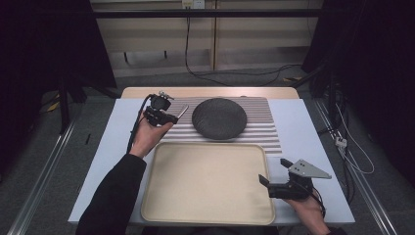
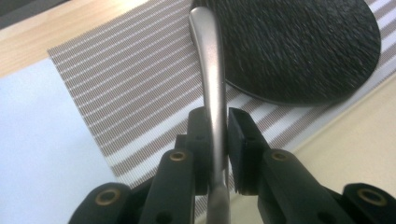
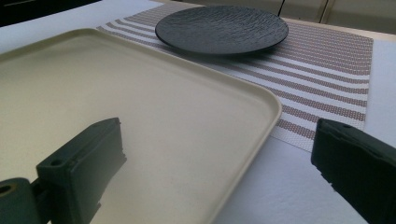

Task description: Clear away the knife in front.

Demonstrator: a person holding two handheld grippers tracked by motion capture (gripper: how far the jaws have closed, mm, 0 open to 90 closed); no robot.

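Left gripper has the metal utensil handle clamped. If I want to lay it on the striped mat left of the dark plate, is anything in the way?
Nothing visible. The left gripper holds the metal handle over the striped mat, and the mat beside the dark plate looks bare. The plate's rim lies close to the handle's tip, so keep clear of it.

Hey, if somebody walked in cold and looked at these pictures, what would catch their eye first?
Probably the round black plate on the striped placemat at the far side of the table, and the big cream tray in front of it. Next, the left gripper shut on a metal utensil handle beside the plate, while the right gripper is open at the tray's right edge.
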